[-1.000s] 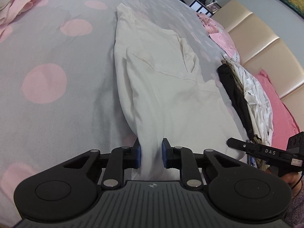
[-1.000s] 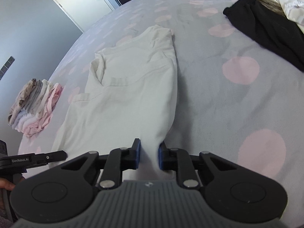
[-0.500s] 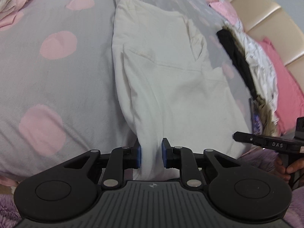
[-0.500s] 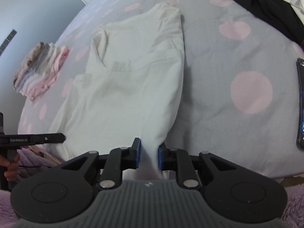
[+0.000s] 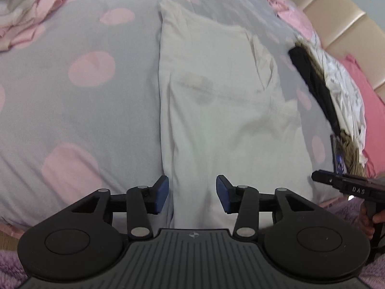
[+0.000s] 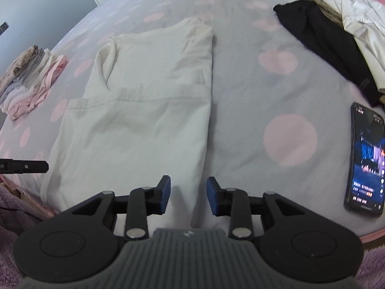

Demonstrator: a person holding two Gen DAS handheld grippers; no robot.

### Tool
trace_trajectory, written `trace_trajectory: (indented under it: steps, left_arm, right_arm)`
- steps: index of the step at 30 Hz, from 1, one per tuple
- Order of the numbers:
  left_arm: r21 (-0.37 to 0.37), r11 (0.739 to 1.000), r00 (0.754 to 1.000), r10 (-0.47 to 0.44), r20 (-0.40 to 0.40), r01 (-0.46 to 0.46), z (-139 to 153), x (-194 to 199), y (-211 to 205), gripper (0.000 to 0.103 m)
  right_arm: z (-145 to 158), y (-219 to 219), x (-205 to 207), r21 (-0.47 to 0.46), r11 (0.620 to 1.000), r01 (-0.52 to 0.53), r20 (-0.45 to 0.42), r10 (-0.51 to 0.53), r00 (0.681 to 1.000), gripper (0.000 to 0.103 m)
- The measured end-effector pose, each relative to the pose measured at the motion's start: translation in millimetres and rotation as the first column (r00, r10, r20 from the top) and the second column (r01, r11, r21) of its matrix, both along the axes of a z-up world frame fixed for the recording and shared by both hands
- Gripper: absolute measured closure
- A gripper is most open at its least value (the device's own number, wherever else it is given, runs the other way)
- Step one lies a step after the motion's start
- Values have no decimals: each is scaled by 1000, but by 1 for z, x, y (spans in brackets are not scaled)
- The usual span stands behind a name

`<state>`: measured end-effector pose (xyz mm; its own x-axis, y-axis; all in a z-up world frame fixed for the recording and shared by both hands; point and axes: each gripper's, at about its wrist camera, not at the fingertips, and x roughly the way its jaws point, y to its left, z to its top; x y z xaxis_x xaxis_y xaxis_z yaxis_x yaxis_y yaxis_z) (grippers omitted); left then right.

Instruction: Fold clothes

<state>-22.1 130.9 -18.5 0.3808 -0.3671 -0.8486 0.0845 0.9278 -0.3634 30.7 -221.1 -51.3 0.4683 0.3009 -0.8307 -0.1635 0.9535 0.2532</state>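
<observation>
Now both claws stand spread, and their jaws have just been opening. The white shirt [image 5: 216, 110] lies flat on the bed [image 5: 79, 110], folded lengthwise into a long strip that runs away from the claws. The near hem passes between the blue pads of the left claw [image 5: 192, 193], but the pads do not press on it. The right claw [image 6: 189, 193] is the same: the cloth lies between its pads, free of both.

The left view shows, to the right of its claw, a black garment [image 5: 317, 89] beside a heap of light clothes [image 5: 341, 96], then a pink pillow [image 5: 373, 125] and a beige padded headboard [image 5: 336, 19]. The tip of the right claw comes in at the right edge.

The right view shows a phone [image 6: 365, 159] with a lit screen lying on the bed to the right of its claw, and a pile of folded clothes [image 6: 31, 82] far to the left. A grey wall is behind.

The bed cover is grey with pink dots.
</observation>
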Motion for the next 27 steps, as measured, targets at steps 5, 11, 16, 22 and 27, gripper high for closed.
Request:
trace_trajectory:
  steps: [5, 11, 16, 22, 27]
  left_arm:
    - [28, 1000, 999, -15, 52, 13, 10, 19, -7, 61]
    - [89, 993, 995, -80, 67, 74, 13, 45, -18, 61]
    - [122, 988, 990, -106, 88, 95, 18, 70, -21, 61]
    - [168, 979, 984, -137, 118, 116, 23, 104, -23, 61]
    - [160, 978, 971, -163, 177, 135, 24, 135, -17, 59]
  right_arm:
    - [6, 9, 13, -42, 998, -40, 20, 41, 999, 67]
    - [12, 20, 31, -91, 993, -75, 41, 79, 996, 62]
    - [21, 29, 53, -146, 983, -107, 72, 119, 990, 53]
    - [28, 35, 88, -206, 971, -124, 120, 151, 981, 51]
    - [28, 29, 124, -211, 967, -145, 126, 174, 977, 51]
